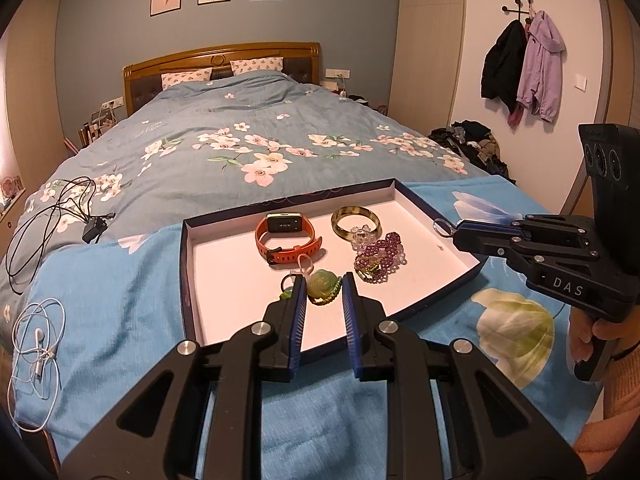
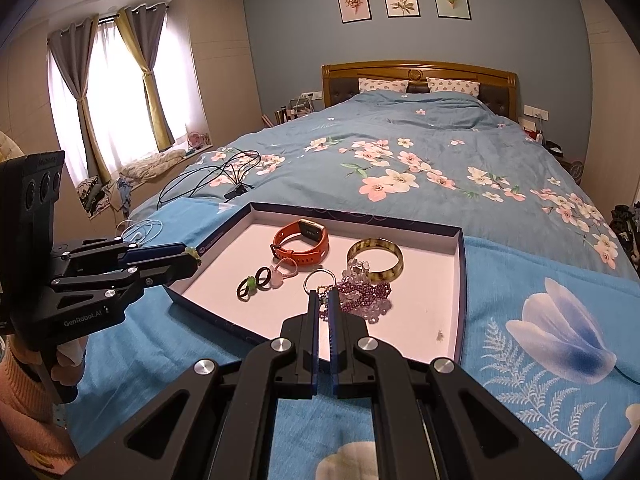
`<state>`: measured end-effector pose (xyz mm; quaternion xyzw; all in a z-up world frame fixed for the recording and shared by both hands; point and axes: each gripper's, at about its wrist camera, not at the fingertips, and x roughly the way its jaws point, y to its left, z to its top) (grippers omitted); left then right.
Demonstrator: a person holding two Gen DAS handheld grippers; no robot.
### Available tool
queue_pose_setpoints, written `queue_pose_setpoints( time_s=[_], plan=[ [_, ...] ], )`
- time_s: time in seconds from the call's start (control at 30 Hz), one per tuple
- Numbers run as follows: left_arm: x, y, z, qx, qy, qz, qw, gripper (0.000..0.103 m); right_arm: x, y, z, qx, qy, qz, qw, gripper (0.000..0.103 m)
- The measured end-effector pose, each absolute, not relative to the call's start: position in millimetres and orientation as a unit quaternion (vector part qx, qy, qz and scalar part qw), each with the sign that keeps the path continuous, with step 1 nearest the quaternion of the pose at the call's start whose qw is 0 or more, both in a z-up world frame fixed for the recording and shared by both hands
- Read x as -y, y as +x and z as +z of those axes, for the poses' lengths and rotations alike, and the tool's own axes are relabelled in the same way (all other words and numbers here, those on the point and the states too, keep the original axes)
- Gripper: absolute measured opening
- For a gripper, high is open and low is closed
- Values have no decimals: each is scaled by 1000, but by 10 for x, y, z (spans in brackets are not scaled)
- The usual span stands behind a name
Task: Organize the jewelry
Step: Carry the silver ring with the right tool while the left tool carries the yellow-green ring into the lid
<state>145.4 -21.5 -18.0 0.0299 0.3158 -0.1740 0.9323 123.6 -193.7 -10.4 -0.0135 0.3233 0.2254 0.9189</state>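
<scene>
Left claw (image 1: 323, 285) clamped on jade pendant (image 1: 322, 283), above tray (image 1: 188, 264). Right claw (image 2: 325, 300) closed on ring (image 2: 319, 280), over beads (image 2: 366, 292). Both lifted for sorting, likely.

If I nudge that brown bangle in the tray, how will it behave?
The bangle looks rigid and glossy, so it would probably slide rather than flex. Lying flat, it seems unlikely to roll. Clear beads touch its rim, so they may drag along.
</scene>
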Motion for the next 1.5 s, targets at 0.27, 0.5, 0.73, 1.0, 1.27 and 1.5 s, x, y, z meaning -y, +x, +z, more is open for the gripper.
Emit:
queue_pose_setpoints(
  time_s=[0.27,0.5,0.73,1.0,1.27,1.5],
  plan=[
    [206,1495,-184,-316,31,-170,933,19,1933,1303,-95,-325,-14,225,918,3],
    [211,1598,-218,-318,31,-165,933,19,1934,1322,-99,-327,-14,224,918,3],
    [229,1643,-245,-319,34,-163,933,19,1910,1444,-162,-333,-14,225,916,3],
    [231,1658,-244,-320,34,-163,933,19,1904,1482,-189,-336,-12,224,915,3],
    [230,1688,-251,-320,34,-160,933,19,1917,1545,-217,-339,-9,221,914,3],
    [215,1759,-276,-322,34,-158,933,19,1917,1563,-216,-340,-10,220,914,3]
  ],
)
